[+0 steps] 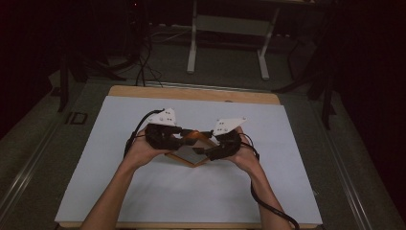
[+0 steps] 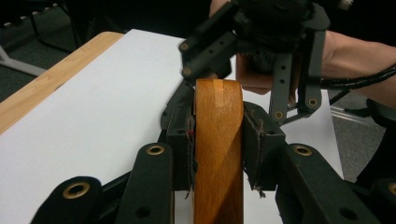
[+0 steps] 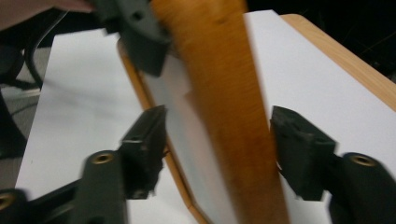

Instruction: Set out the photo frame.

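Here the left tongs [image 2: 217, 140] are clamped on a wooden frame [image 2: 218, 154]. The right tongs [image 3: 219, 144] stand apart around its edge above the tabletop [image 1: 143, 191].

The white sheet [image 1: 143, 191] on the table [image 1: 191, 93] lies bare on every side of the two grippers, so a hand could pass freely left, right, ahead and nearer the person. The crowded spot is the middle: the wooden frame [image 1: 189, 152] sits between the left gripper [image 1: 179, 136] and right gripper [image 1: 210, 143]. The left one's jaws clamp the frame's edge; the right one's jaws stand apart around it, with a gap on one side.
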Tool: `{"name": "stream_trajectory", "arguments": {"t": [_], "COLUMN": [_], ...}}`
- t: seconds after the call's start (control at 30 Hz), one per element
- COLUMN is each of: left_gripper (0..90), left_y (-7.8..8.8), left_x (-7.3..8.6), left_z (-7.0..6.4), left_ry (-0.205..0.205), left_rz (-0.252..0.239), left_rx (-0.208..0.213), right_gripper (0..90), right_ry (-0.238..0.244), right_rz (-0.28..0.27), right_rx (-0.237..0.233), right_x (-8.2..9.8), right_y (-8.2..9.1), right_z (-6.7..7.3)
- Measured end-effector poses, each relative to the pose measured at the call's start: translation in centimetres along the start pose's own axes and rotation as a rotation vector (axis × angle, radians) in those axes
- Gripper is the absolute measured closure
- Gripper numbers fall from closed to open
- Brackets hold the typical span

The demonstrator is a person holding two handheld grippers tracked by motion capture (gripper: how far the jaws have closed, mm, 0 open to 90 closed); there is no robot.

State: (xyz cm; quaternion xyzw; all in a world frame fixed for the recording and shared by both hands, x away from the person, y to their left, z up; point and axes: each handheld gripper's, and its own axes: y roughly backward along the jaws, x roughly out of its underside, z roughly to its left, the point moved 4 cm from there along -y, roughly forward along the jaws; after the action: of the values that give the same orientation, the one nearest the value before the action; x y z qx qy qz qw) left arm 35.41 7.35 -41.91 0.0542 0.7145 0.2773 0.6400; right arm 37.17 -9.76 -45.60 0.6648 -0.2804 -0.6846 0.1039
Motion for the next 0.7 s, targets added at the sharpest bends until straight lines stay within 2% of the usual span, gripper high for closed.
{"name": "stream_trajectory", "arguments": {"t": [0.03,0.07,0.13,0.37,0.5,0.7], "left_gripper": [67.1,66.4,64.3,54.4,49.3,41.4], "left_y": [0.0,0.0,0.1,-0.1,0.0,0.7], "left_x": [0.0,0.1,0.2,0.4,0.6,1.6], "left_z": [0.0,0.0,0.0,0.1,0.4,1.1], "left_ry": [0.0,-0.002,0.003,0.019,0.044,0.104], "left_rz": [0.0,0.0,0.003,-0.018,-0.037,-0.085], "left_rx": [0.0,0.005,-0.001,-0.016,-0.016,-0.052], "right_gripper": [40.4,46.9,54.0,65.6,67.6,68.3], "right_ry": [0.0,0.015,0.014,0.028,0.041,0.04], "right_rz": [0.0,0.002,-0.003,-0.001,0.015,0.037], "right_rx": [0.0,0.016,0.016,0.016,0.03,0.037], "right_x": [0.0,0.1,0.2,0.6,0.9,1.6], "right_y": [0.0,0.2,0.5,1.3,1.7,2.5], "right_z": [0.0,0.1,0.1,0.3,0.4,0.4]}}
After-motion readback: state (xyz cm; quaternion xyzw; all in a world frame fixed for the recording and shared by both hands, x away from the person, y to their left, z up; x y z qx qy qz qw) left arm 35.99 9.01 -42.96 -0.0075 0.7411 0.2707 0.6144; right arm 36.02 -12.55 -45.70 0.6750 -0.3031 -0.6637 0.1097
